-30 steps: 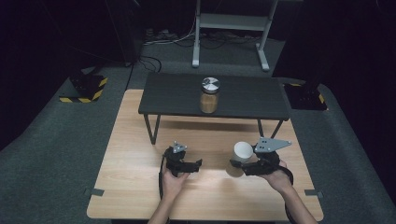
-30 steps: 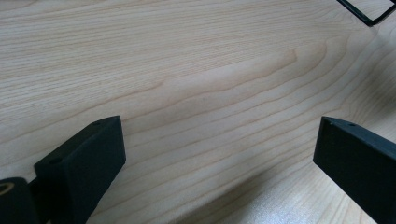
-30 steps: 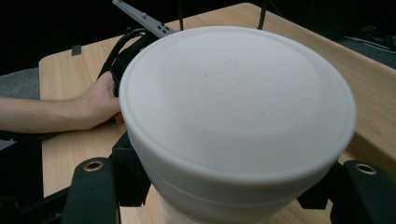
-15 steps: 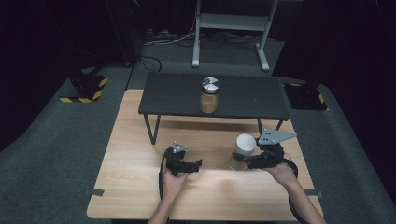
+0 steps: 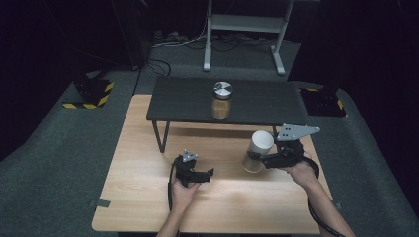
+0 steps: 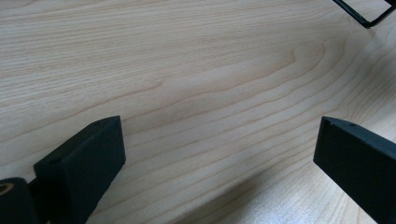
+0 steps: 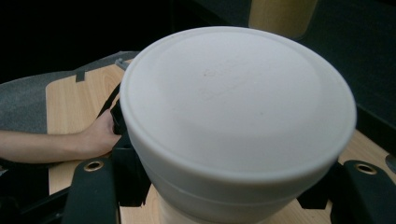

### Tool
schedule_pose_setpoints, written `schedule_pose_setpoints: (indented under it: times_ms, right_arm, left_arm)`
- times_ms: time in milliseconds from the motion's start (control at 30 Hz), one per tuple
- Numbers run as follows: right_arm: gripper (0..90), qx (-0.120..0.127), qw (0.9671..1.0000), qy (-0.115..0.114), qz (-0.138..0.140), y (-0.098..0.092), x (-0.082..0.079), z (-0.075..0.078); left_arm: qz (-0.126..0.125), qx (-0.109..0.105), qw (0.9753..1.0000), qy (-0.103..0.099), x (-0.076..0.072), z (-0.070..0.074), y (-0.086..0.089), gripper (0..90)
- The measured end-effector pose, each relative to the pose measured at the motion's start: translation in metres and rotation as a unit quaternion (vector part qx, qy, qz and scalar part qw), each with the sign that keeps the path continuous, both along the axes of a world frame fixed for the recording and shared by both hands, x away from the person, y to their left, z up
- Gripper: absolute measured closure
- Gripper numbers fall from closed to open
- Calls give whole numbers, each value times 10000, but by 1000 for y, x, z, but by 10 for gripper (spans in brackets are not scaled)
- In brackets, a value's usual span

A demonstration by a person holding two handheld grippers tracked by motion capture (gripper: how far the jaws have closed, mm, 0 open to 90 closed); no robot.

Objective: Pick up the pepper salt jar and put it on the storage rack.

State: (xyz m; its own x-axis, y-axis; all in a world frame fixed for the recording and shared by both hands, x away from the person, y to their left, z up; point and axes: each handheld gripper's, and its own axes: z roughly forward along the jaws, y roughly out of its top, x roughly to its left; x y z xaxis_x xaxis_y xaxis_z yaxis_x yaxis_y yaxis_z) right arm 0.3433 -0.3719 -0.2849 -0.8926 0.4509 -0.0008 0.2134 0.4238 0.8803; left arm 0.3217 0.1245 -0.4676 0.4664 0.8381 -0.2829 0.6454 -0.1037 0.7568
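Observation:
A jar of tan contents with a white lid (image 5: 258, 150) is over the right part of the wooden table (image 5: 148, 148), and my right gripper (image 5: 255, 161) is shut on its body from the right. In the right gripper view the white lid (image 7: 236, 100) faces the camera, with a jaw on either side below its rim. Whether the jar's base touches the wood I cannot tell. My left gripper (image 5: 206, 174) rests on the table at centre front, open. Between its jaws (image 6: 219, 154) is bare wood.
A low black shelf table (image 5: 267, 106) stands across the far half of the wooden table, with thin metal legs (image 5: 160, 136). On it stands a second jar with a silver lid (image 5: 222, 101), whose tan body (image 7: 280, 14) also shows beyond the white lid.
My right gripper has raised the white-lidded jar a little and carried it slightly away from the person. The left gripper has stayed put.

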Motion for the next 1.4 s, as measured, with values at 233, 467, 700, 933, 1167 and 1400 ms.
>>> schedule_pose_setpoints:
  times_ms: [233, 467, 700, 933, 1167, 1400]
  right_arm:
    - [350, -45, 10000, -14, -5, -2, 7, 18]
    - [350, -29, 9999, -67, -107, -4, 7, 32]
    - [350, 39, 9997, -55, -223, -6, 9, 42]
    - [350, 146, 9995, -52, -275, -9, 14, 53]
    - [350, 159, 9990, -103, -401, -8, 17, 65]
    - [350, 196, 9980, -97, -599, -5, 25, 74]
  left_arm:
    - [8, -32, 10000, 2, 0, -1, 1, 24]
    - [-18, 1, 10000, -1, 0, 0, 0, 24]
    - [-17, -22, 10000, 6, 0, 0, 1, 24]
    - [-23, -38, 10000, 7, 0, -1, 2, 24]
    - [-33, -50, 10000, 12, 1, -1, 3, 24]
    - [-29, -71, 10000, 9, 0, -1, 3, 24]
